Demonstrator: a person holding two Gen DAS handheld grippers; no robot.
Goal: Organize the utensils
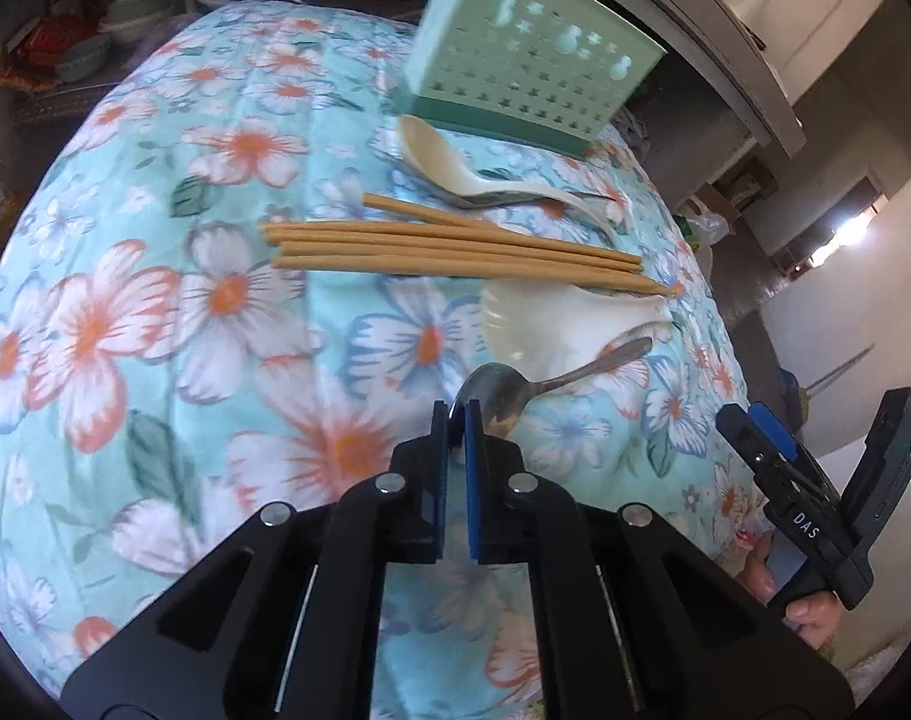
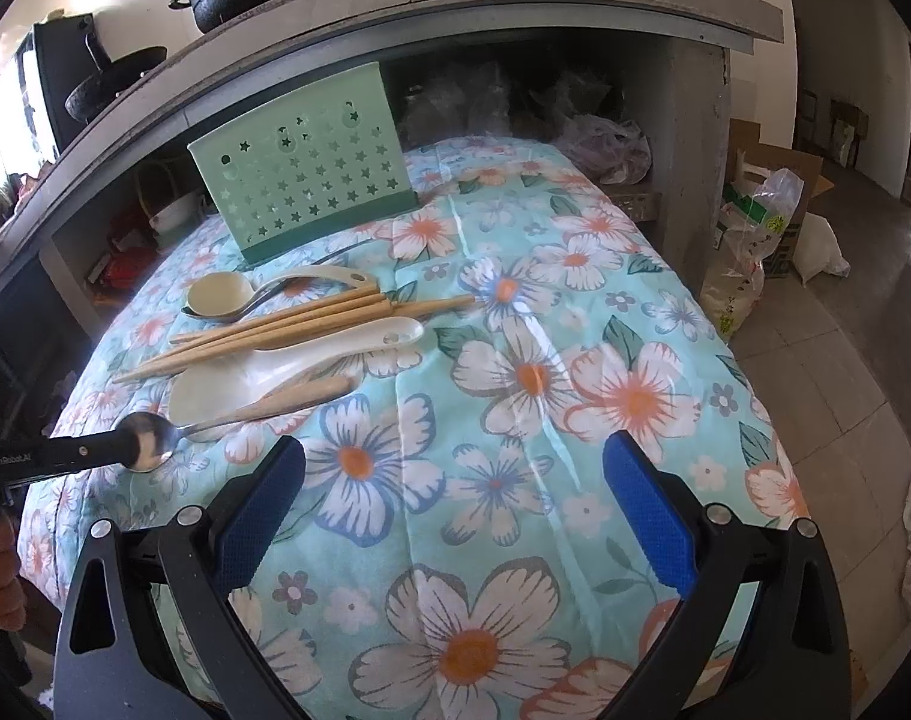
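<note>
we look along two handheld grippers over a table covered in a pale blue floral cloth point(image 2: 515, 312). in the left wrist view, the left gripper point(image 1: 455, 414) sits at six o'clock with its blue pads pressed together on the bowl of a metal spoon point(image 1: 515, 387), whose handle runs off toward two o'clock and rests against a white rice paddle point(image 1: 551, 324). just beyond the paddle, toward twelve o'clock, a bundle of wooden chopsticks point(image 1: 455, 249) lies crosswise on the cloth, and beyond that a white ladle-style spoon point(image 1: 455, 165) lies with its bowl near the base of a green utensil holder point(image 1: 527, 54), which stands upright at twelve to one o'clock and has star-shaped cutouts. the right gripper point(image 1: 815, 438) shows at four o'clock in this view, held by a hand point(image 1: 797, 594) at the table's edge. in the right wrist view, the right gripper point(image 2: 455, 504) fills the lower frame with its blue pads point(image 2: 647, 510) spread wide and nothing between them, only cloth beneath. at nine o'clock there, the left gripper point(image 2: 128, 447) reaches in from the edge, pinching the metal spoon point(image 2: 155, 438). the chopsticks point(image 2: 287, 330), rice paddle point(image 2: 263, 372) and a wooden-handled utensil point(image 2: 287, 399) lie clustered toward ten o'clock, with the green utensil holder point(image 2: 305, 180) upright at eleven o'clock.
</note>
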